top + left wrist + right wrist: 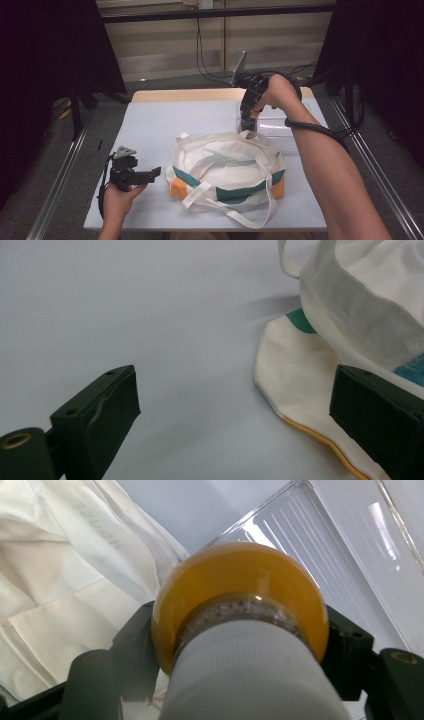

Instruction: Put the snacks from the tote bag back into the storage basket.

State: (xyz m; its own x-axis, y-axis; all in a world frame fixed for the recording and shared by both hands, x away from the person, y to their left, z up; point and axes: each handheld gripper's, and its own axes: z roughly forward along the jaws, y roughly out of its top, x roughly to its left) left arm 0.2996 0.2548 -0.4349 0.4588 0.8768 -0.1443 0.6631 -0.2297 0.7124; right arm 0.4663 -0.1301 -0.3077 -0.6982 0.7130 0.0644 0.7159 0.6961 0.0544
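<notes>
While our right hand-held gripper (247,125) clamps the orange bottle (240,595) above the tote bag (227,167), packing remains; our left hand-held gripper (150,174) gapes empty.

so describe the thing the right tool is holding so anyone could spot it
Start at the white tote bag mid-table; just behind its far rim stands a clear plastic tray. Between them the right tool grips a bottle, orange-yellow inside with a white ribbed cap, the sole orange-filled item.
</notes>
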